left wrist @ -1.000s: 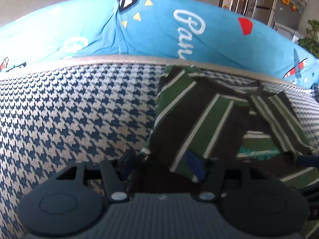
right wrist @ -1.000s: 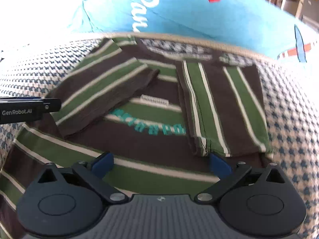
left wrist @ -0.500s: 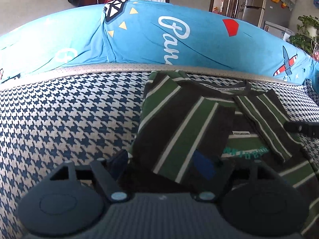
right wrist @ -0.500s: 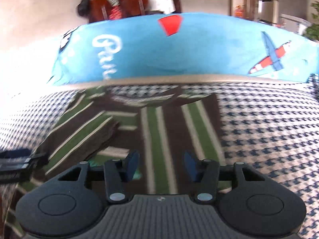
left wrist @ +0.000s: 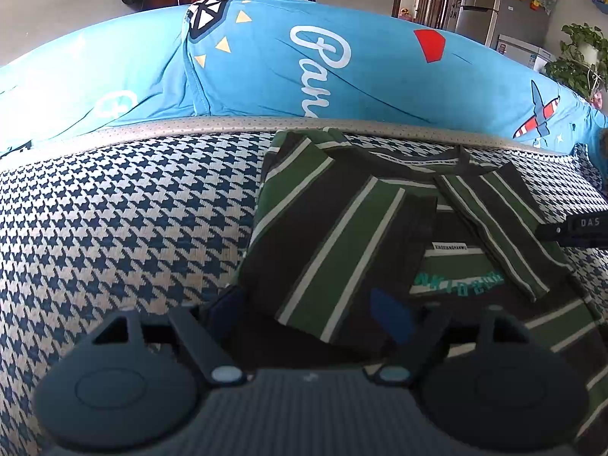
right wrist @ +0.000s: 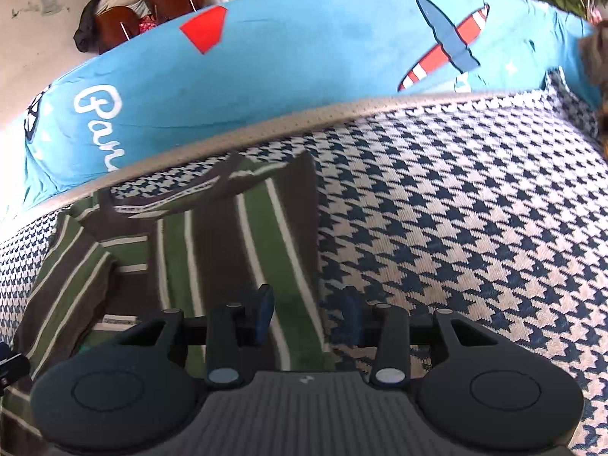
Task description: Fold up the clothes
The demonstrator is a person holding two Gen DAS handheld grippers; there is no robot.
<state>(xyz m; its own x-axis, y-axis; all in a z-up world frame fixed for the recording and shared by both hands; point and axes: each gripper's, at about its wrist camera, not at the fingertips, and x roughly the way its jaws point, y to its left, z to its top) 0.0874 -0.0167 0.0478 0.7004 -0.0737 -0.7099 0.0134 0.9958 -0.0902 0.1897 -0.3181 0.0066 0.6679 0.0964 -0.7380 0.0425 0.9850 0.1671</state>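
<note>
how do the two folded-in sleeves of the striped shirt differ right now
In the left wrist view, the left sleeve is the broader flap, slanting inward to cover the shirt's left part. The right sleeve looks narrower and slants the opposite way. The left sleeve's cuff lies near the left gripper; the right sleeve's ends beside the teal lettering. Both show matching green, dark and white stripes and lie flat.

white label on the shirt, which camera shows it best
The left wrist view: the white label lies unobstructed on the striped shirt, between the two folded-in sleeves, though its print is too small to read. In the right wrist view only a sliver of it shows, low beside the right gripper.
</note>
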